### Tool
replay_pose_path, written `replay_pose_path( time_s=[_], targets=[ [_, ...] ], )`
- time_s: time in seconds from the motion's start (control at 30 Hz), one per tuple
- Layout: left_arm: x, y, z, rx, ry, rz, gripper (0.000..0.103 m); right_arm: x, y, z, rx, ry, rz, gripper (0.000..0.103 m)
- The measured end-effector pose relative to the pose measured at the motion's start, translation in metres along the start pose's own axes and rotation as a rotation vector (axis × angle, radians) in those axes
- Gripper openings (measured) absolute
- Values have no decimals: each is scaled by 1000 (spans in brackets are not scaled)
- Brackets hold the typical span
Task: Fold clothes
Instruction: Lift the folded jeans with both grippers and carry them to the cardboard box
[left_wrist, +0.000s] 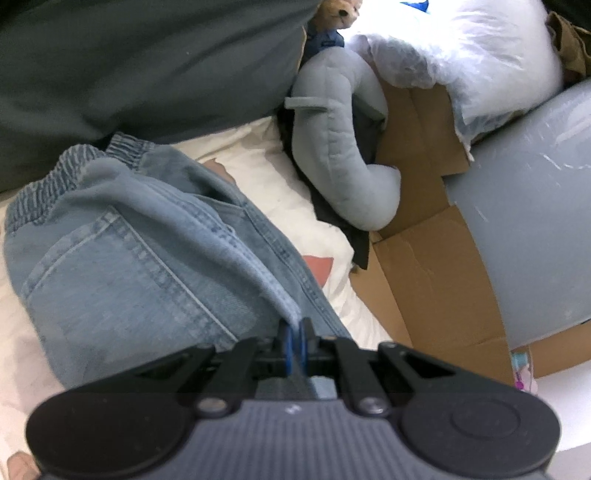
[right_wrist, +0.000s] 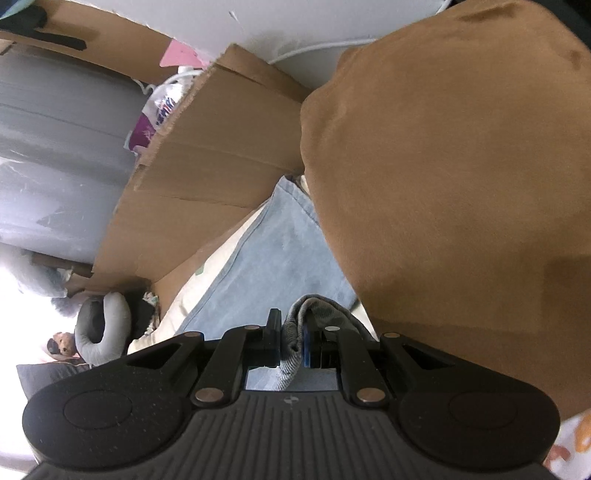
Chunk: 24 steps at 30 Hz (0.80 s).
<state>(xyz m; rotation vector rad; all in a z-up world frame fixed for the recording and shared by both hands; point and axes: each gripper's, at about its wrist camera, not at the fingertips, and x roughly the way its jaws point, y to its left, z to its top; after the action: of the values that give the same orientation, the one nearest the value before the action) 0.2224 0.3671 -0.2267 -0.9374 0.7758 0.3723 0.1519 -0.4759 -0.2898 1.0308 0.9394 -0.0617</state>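
Both my hand-held grippers, left (left_wrist: 294, 341) and right (right_wrist: 291, 341), clench jeans (left_wrist: 147, 251) over white bed sheet (left_wrist: 258, 166); cardboard (left_wrist: 424, 240) right.

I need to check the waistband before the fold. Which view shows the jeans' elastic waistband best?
The left wrist view: the gathered elastic waistband runs across the top of the jeans, with a back pocket below. The right wrist view shows only a bunched bit of ribbed denim between the right gripper jaws and a flat denim panel.
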Motion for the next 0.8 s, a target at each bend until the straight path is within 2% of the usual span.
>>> replay_pose_path(
  time_s=[0.37, 0.8],
  targets=[
    [48, 8, 6, -13, -11, 23, 4, 67, 12, 41, -52, -4, -98, 10],
    [84, 2, 26, -86, -66, 4, 4, 113, 41, 66, -120, -77, -215, 10]
  ],
)
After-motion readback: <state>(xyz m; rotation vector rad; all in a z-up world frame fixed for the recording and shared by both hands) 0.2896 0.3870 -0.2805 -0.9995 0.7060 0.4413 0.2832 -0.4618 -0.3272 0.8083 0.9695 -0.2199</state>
